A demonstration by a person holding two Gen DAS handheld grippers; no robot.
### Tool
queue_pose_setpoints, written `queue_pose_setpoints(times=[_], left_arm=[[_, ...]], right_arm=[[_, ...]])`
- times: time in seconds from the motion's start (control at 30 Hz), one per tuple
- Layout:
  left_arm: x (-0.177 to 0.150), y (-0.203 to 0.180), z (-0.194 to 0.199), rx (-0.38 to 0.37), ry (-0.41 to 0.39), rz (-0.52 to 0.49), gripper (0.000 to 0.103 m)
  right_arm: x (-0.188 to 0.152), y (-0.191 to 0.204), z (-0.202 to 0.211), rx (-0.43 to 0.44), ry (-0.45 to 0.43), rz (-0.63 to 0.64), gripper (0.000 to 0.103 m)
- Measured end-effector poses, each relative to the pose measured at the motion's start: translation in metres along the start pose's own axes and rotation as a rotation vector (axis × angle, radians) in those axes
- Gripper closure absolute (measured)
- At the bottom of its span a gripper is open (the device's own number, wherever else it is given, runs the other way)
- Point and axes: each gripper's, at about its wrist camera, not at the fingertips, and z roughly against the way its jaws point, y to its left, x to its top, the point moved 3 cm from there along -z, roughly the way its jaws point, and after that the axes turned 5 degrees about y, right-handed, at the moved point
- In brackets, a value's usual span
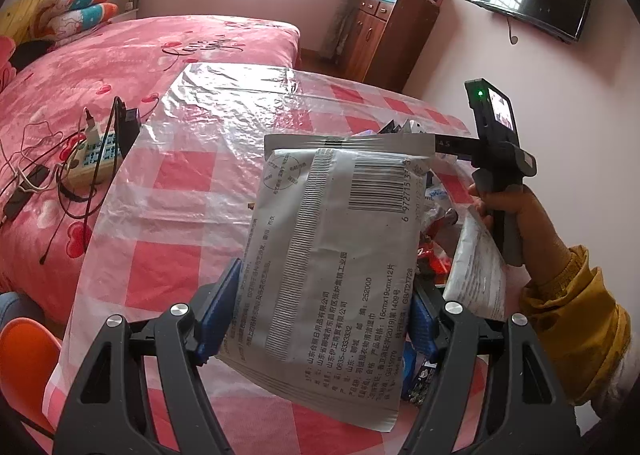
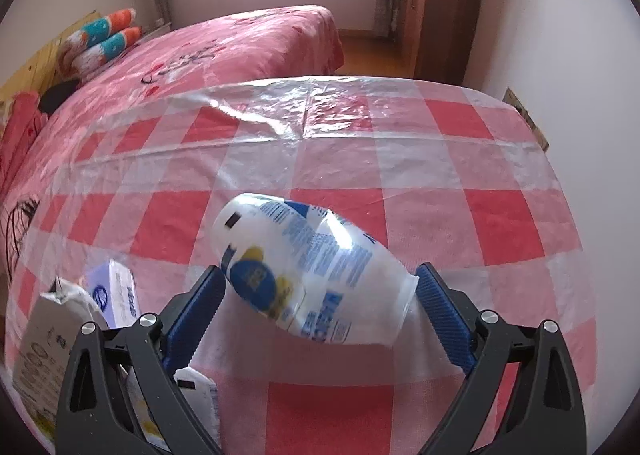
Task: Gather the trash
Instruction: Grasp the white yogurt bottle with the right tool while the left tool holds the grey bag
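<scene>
My left gripper (image 1: 324,315) is shut on a grey wet-wipe packet (image 1: 328,255) printed with a barcode, its blue pads pressing on both long edges, and holds it over the checked table (image 1: 172,215). Behind the packet lies a heap of wrappers (image 1: 436,255) and another grey packet (image 1: 476,275). A hand in a yellow sleeve (image 1: 576,319) grips the right gripper's handle (image 1: 500,183) at the right; that gripper's fingers are hidden there. In the right wrist view my right gripper (image 2: 320,303) is shut on a tilted white plastic bottle (image 2: 312,267) with blue print, held above the cloth.
A white and blue box (image 2: 116,291), a grey packet (image 2: 36,355) and a small white packet (image 2: 196,395) lie at the table's lower left. Left of the table is a pink bed (image 1: 120,67) with a power strip (image 1: 96,155) and cables. An orange chair (image 1: 24,355) stands at the near left.
</scene>
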Motion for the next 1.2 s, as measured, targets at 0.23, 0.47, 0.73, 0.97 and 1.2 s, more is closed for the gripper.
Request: queue_pose_setpoints(times=[0.23,0.47,0.73,0.97,1.2], left_arm=[[0.001,0.003,-0.005,0.002,0.008,0.016,0.03],[-0.001,0.006,-0.01,0.01,0.015,0.024,0.03],[-0.003,0.004,-0.01,0.01,0.008,0.021,0.03],[-0.007,0.005,-0.008,0.004,0.005,0.037,0.03],[-0.011,0.007,-0.004,-0.005,-0.006,0.05,0.03]], right_arm=[[0.007,0.01,0.0,-0.024,-0.033,0.134,0.008],[0.008,0.02,-0.008,0.032,0.0,0.204,0.02],[0.0,0.03,0.001,0.058,-0.01,0.245,0.05],[-0.006,0.029,0.006,0.052,-0.03,0.234,0.064],[-0.021,0.016,0.018,0.035,-0.053,0.17,0.064]])
